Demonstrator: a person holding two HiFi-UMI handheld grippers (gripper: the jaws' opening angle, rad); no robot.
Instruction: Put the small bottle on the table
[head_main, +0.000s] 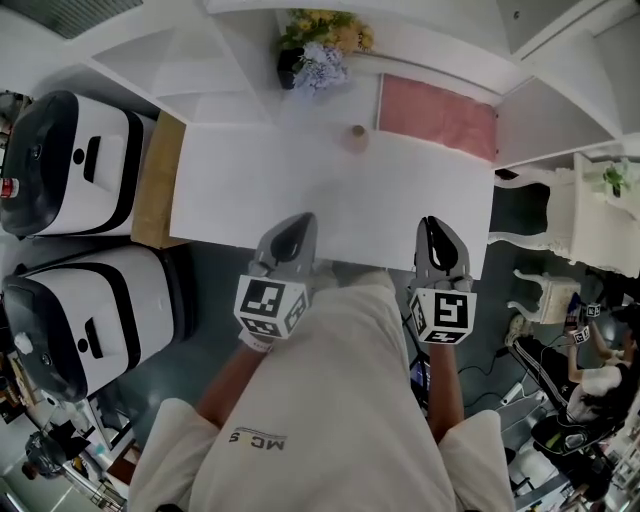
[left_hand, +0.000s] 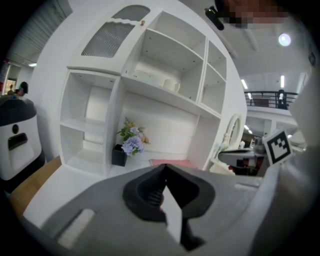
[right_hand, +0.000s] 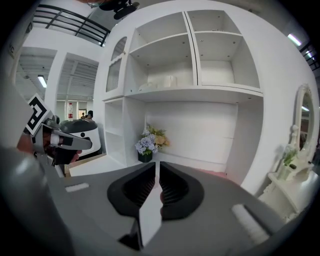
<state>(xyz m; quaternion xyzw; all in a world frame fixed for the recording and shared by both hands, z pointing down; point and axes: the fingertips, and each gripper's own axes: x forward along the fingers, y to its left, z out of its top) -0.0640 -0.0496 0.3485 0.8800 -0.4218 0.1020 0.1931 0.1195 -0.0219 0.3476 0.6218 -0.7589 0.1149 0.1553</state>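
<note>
A small beige bottle (head_main: 357, 137) stands upright on the white table (head_main: 250, 190), near its far edge and beside a pink mat (head_main: 437, 115). My left gripper (head_main: 299, 220) hovers over the table's near edge, jaws closed together with nothing between them. My right gripper (head_main: 431, 224) is level with it further right, also shut and empty. Both are well short of the bottle. In the left gripper view the jaws (left_hand: 165, 167) meet at the tip. The right gripper view shows the same at its jaws (right_hand: 157, 164). The bottle is hidden in both gripper views.
A pot of flowers (head_main: 315, 50) sits at the back under white shelves (left_hand: 165, 75) holding white cups (right_hand: 167, 81). Two white-and-black machines (head_main: 70, 165) (head_main: 90, 320) and a wooden surface (head_main: 158, 180) lie left. A white ornate table (head_main: 580, 220) and people (head_main: 590, 380) are right.
</note>
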